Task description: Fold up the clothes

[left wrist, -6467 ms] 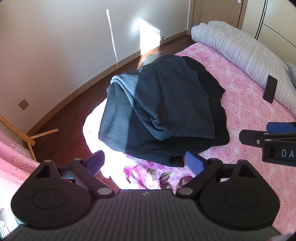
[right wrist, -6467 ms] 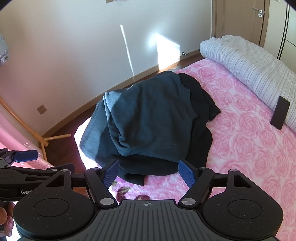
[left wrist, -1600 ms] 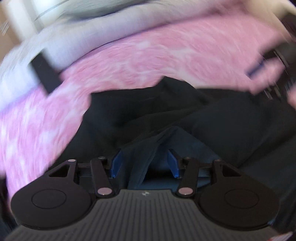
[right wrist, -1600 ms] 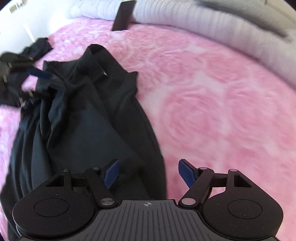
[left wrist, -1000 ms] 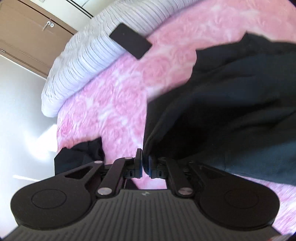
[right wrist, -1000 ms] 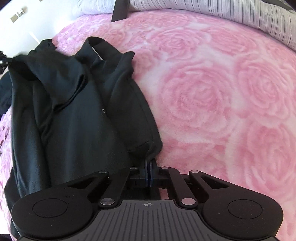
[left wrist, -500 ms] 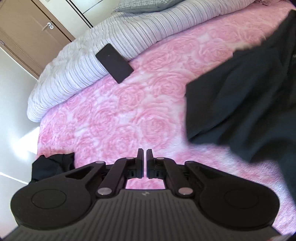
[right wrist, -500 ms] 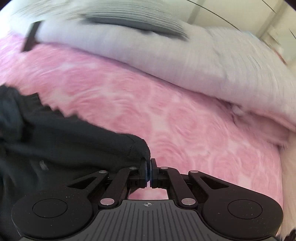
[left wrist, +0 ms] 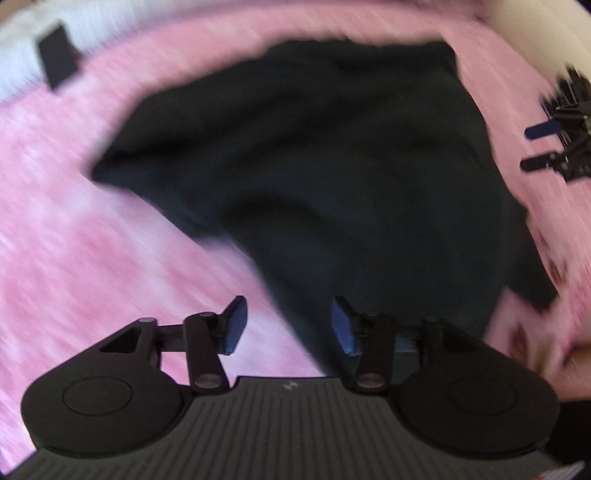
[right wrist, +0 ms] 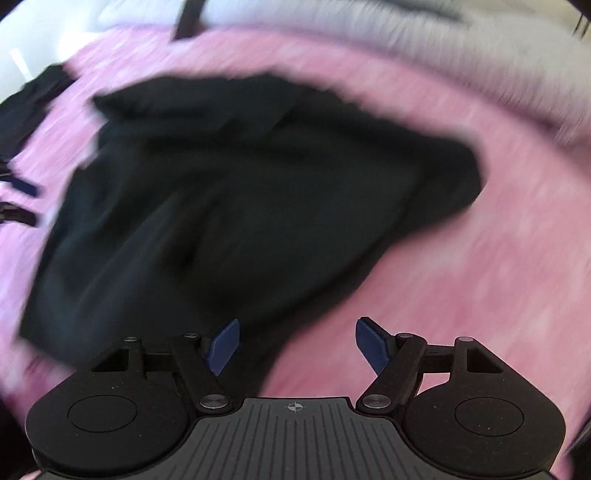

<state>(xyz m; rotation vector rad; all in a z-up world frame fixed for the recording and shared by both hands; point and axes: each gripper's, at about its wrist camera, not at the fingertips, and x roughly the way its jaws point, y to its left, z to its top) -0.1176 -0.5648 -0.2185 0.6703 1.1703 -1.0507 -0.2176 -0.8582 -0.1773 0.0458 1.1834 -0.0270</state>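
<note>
A dark sweatshirt (left wrist: 314, 166) lies spread on the pink rose blanket (left wrist: 74, 266), sleeves out to the sides; it also shows in the right wrist view (right wrist: 240, 206). Both views are motion-blurred. My left gripper (left wrist: 288, 325) is open and empty above the garment's near edge. My right gripper (right wrist: 297, 347) is open and empty over the sweatshirt's lower edge. The right gripper also shows at the right edge of the left wrist view (left wrist: 554, 144), and the left gripper at the left edge of the right wrist view (right wrist: 18, 199).
A striped grey-white duvet (right wrist: 406, 33) lies along the far side of the bed. A black phone (left wrist: 57, 55) rests near it, also in the right wrist view (right wrist: 188, 18). Another dark garment (right wrist: 33, 99) lies at the far left.
Both grippers were shut on the sweatshirt's edges half a second ago; now both are open and the sweatshirt lies flat on the blanket. Both cameras have pulled back fast.
</note>
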